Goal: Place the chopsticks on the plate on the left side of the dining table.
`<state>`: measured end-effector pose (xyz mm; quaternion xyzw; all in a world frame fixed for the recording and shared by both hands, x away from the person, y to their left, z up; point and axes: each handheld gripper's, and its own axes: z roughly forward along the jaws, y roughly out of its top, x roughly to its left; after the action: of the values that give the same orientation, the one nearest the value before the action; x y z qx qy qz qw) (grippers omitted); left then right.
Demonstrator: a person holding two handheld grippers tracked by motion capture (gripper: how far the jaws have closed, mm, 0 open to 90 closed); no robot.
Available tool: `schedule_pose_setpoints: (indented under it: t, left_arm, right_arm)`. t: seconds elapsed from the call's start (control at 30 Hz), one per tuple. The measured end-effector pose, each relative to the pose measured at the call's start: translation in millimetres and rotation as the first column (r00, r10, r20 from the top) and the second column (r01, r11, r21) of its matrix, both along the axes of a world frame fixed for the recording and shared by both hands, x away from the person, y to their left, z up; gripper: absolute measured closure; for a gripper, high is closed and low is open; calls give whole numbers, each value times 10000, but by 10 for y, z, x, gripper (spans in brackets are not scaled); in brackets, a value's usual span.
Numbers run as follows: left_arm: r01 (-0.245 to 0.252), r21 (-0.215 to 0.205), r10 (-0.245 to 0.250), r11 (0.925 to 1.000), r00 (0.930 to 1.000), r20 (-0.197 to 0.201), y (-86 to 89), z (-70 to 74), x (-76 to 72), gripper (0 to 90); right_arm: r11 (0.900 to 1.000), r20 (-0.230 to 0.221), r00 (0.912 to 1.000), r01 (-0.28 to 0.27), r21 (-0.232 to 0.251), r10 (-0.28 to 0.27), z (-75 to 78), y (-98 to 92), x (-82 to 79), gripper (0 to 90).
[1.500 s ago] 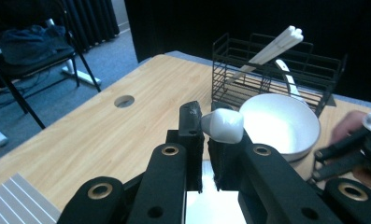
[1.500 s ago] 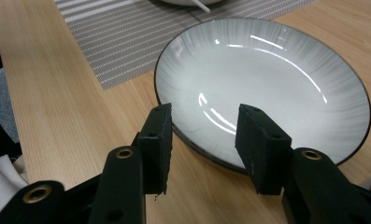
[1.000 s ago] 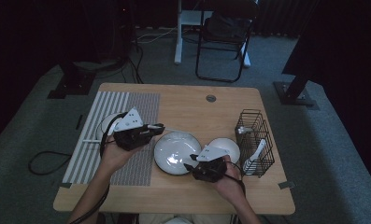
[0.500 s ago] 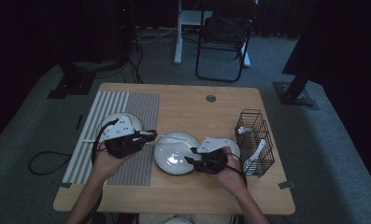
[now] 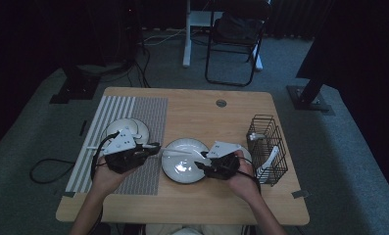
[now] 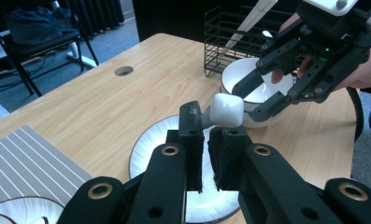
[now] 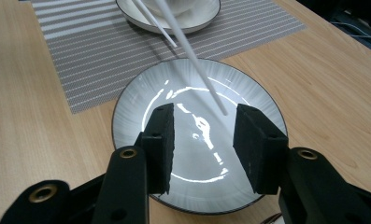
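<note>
Spoon (image 6: pixel 227 110) sat clamped in my left gripper (image 5: pixel 155 148), at nine o'clock of the plate (image 5: pixel 184 171), handle reaching over it. My right gripper (image 7: pixel 203 147) hung spread and empty above the plate. Next, I judged, the spoon needed setting down gently.

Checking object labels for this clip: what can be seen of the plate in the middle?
The plate is round, shallow and glossy, ceramic by its look, pale grey-white with fine lines running out to a thin dark rim. It is empty and lies flat on the bare wooden table, just right of the striped placemat. The right gripper is above it, jaws open.
</note>
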<state>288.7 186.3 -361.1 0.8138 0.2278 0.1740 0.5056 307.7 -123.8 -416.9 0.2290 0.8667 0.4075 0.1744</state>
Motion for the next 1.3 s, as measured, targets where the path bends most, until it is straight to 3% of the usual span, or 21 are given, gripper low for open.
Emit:
schedule_pose_setpoints:
  t: [0.3,0.4,0.6,0.93,1.2,1.3]
  left_arm:
    - [78,-133,-78,9999,10000,17,13,-4,-86,845]
    - [115,-130,-114,9998,9999,55,13,10,-110,845]
    - [270,-48,-270,9996,9996,70,-9,31,-152,847]
    - [770,-536,-765,9956,9970,115,15,141,-233,847]
    - [813,-834,-816,9932,9967,-1,31,141,-208,845]
    - [524,-809,-519,9953,9986,81,32,149,-185,828]
  right_arm:
    - [9995,-78,9997,-241,-188,239,-52,69,41,595]
    - [9983,54,9994,-332,-471,335,-81,119,54,636]
    - [9971,-28,9984,-559,-518,558,-125,186,100,680]
    - [9928,-123,9966,-820,-878,813,-198,326,172,721]
    - [9837,-87,9889,-1484,-1015,1482,-237,367,137,793]
    - [9793,-46,9843,-1762,-998,1766,-248,368,112,812]
